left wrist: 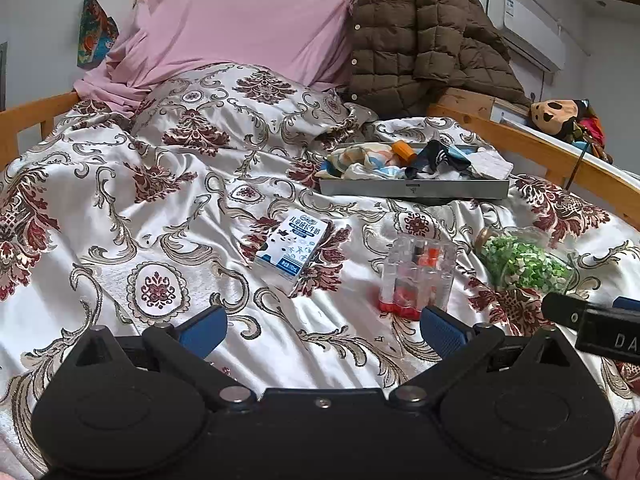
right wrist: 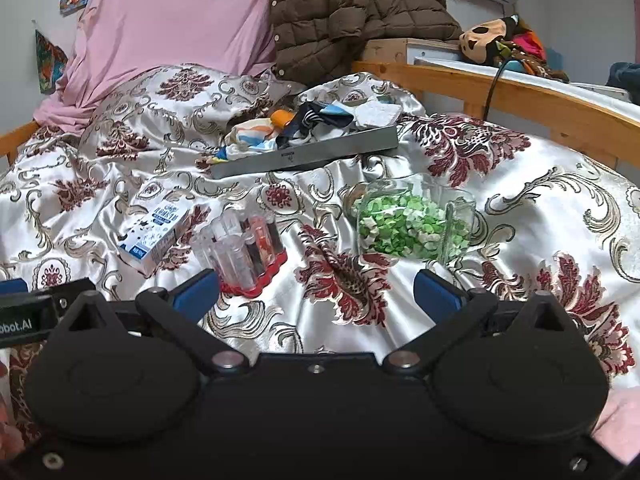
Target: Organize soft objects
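While both the left gripper (left wrist: 323, 330) and right gripper (right wrist: 316, 292) hover with jaws wide apart and empty, the soft cloth pieces (left wrist: 376, 162) lie heaped in the grey tray (left wrist: 414, 189) at centre right — light, limp, best pinched at a raised fold.
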A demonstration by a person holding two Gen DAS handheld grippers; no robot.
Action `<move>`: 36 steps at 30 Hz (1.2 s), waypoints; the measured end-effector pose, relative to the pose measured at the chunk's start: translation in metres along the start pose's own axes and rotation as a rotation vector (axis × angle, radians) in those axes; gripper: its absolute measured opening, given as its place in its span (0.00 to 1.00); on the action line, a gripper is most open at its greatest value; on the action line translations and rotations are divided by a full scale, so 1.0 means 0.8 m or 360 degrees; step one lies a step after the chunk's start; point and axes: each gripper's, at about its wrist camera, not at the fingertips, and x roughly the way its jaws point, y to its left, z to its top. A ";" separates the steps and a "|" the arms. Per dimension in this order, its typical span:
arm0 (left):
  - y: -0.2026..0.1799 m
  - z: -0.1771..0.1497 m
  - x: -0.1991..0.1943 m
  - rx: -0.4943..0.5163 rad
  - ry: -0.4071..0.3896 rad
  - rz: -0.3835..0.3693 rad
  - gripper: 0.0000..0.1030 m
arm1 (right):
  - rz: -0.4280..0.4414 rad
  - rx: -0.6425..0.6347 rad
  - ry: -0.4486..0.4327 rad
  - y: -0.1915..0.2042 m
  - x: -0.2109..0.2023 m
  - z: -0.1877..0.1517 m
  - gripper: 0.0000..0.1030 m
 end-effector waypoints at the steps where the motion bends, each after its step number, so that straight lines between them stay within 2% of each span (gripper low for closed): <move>1: 0.001 0.000 0.000 -0.0004 -0.0001 -0.0001 0.99 | 0.0004 -0.0008 0.0001 0.001 0.001 -0.001 0.99; 36: 0.004 0.000 0.004 -0.0033 0.0006 0.0012 0.99 | 0.0030 -0.0028 -0.0008 0.000 0.002 -0.004 0.99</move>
